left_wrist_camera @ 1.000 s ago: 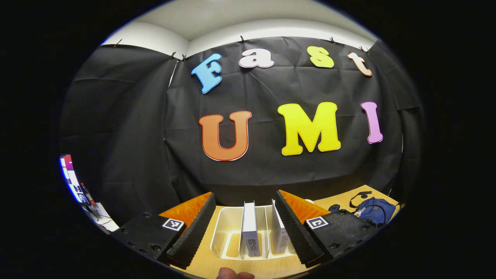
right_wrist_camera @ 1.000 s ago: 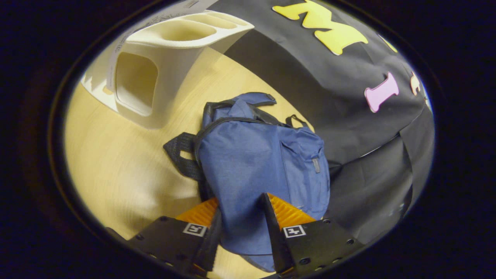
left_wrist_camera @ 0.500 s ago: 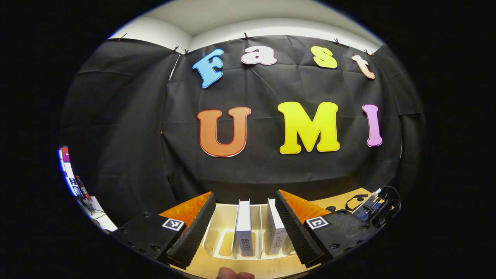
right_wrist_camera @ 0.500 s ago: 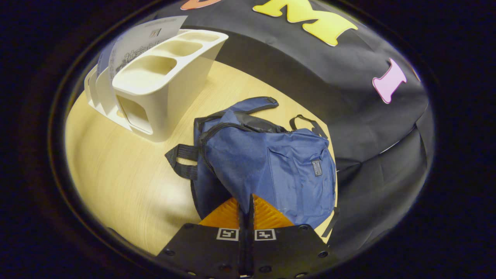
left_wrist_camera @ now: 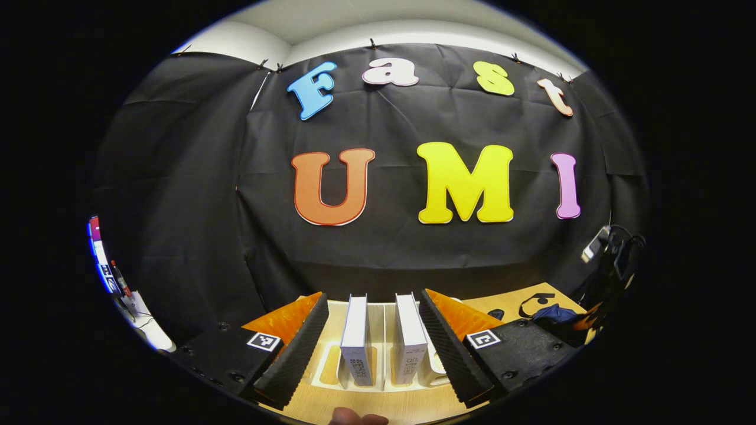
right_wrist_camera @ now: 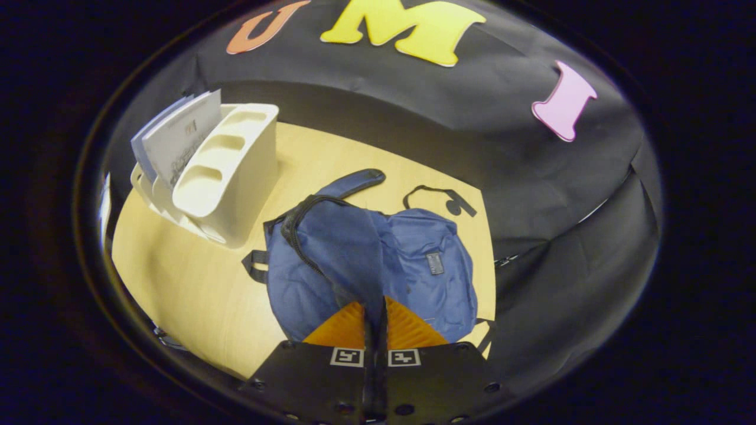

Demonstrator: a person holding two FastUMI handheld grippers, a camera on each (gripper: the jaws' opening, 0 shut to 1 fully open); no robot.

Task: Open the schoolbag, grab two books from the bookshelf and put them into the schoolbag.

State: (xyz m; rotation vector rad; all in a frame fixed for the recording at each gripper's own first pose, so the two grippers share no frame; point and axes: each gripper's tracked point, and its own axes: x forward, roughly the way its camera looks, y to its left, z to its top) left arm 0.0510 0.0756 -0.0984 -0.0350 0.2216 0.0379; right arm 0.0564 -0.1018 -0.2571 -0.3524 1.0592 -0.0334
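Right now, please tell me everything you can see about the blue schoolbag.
The schoolbag is dark blue, of soft woven-looking cloth, with black straps, a black zipper line along its left edge and a small patch on its front pocket. It lies on the light wooden table, to the right of the white bookshelf. The right gripper has its jaws shut on a fold of the cloth, pulled up into a ridge. One padded strap lies flat toward the wall.

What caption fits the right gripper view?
Right gripper pinching blue fabric schoolbag up off the wooden table.
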